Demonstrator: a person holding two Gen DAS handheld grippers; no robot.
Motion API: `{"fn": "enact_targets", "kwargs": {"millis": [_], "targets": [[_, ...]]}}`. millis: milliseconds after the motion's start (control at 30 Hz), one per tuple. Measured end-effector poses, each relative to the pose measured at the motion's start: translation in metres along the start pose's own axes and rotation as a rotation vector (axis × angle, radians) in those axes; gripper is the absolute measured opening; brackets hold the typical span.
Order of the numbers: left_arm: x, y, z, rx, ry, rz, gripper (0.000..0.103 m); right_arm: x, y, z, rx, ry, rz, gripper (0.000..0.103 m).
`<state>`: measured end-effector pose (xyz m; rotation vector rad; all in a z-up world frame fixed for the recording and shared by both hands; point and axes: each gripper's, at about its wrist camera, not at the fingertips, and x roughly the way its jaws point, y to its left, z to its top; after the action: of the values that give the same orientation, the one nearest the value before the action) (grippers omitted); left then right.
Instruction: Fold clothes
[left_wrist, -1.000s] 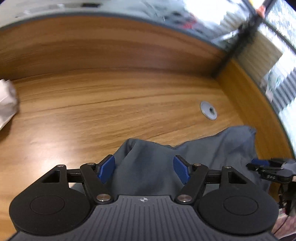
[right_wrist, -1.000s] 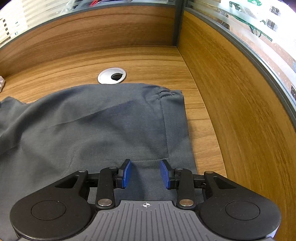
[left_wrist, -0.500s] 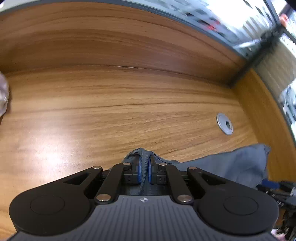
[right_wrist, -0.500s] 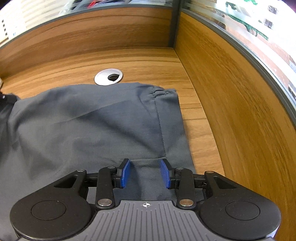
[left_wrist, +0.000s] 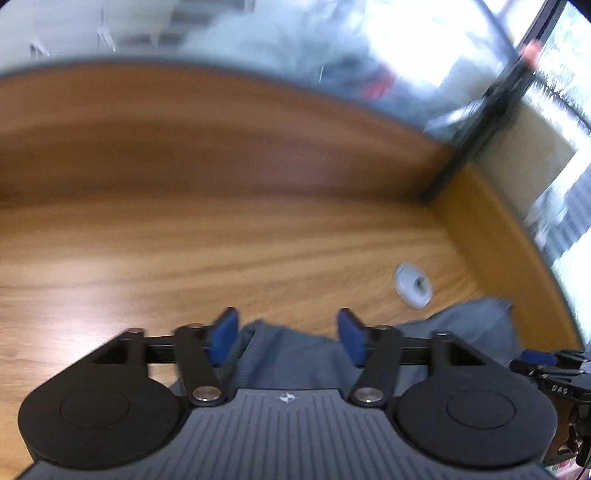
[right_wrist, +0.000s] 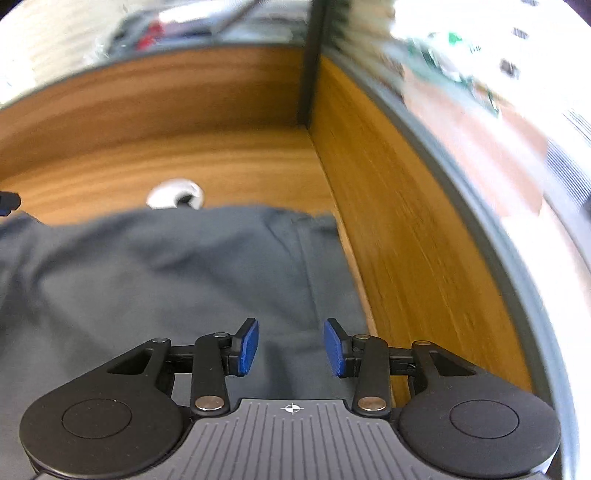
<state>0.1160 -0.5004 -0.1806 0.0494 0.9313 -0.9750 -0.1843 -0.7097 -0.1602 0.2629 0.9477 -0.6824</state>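
Half a second ago the left gripper (left_wrist: 286, 338) was pinched tight on a raised fold of the grey garment (left_wrist: 295, 358); now its blue pads (left_wrist: 221, 338) stand wide apart and are opening, with the cloth between them but not pressed. The view has also tipped up, so more of the back panel and the windows show at the top of the frame. The right gripper (right_wrist: 290, 347) has lifted a little, and its jaws are opening slightly too.

In the left wrist view, the garment's bunched edge sits at bottom centre, just beyond the black gripper body, and the cloth runs off toward the lower right. At the right edge, low in the frame, part of the other gripper shows with a blue pad tip. Beyond the cloth lies bare wooden desk (left_wrist: 184, 266), with a pale round cable grommet (left_wrist: 413, 286) at centre right, near the garment's far corner.

In the right wrist view, the pads (right_wrist: 248, 347) are parted over the garment (right_wrist: 166, 277), nothing clamped between them. The grey fabric fills the lower left and centre, fairly flat, with a stitched seam running up toward its far right corner. Its far edge touches or overlaps the grommet (right_wrist: 175, 192) at upper left. A wooden side panel (right_wrist: 406, 229) rises just beside the garment's right edge, meeting the back panel at a dark post. Both frames are motion-blurred.
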Motion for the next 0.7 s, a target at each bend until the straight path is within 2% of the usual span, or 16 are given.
{"fn": "enact_targets", "kwargs": {"millis": [67, 133, 233, 367, 500, 700], "targets": [[-0.031, -0.002, -0.005, -0.026, -0.067, -0.004, 0.078, -0.011, 0.007, 0.006, -0.022, -0.022, 0.046, 0.042], [-0.061, -0.003, -0.014, -0.043, -0.126, 0.009, 0.087, -0.022, 0.018, 0.010, -0.049, -0.034, 0.095, 0.043], [-0.107, -0.002, -0.032, -0.070, -0.190, 0.051, 0.089, -0.038, 0.037, 0.014, -0.098, -0.043, 0.183, 0.044], [-0.164, 0.007, -0.069, -0.118, -0.246, 0.130, 0.090, -0.053, 0.068, 0.016, -0.176, -0.046, 0.301, 0.047], [-0.217, 0.021, -0.111, -0.159, -0.285, 0.242, 0.090, -0.069, 0.105, 0.015, -0.274, -0.053, 0.397, 0.047], [-0.290, 0.067, -0.173, -0.255, -0.313, 0.406, 0.090, -0.088, 0.168, 0.005, -0.390, -0.041, 0.531, 0.048]]}}
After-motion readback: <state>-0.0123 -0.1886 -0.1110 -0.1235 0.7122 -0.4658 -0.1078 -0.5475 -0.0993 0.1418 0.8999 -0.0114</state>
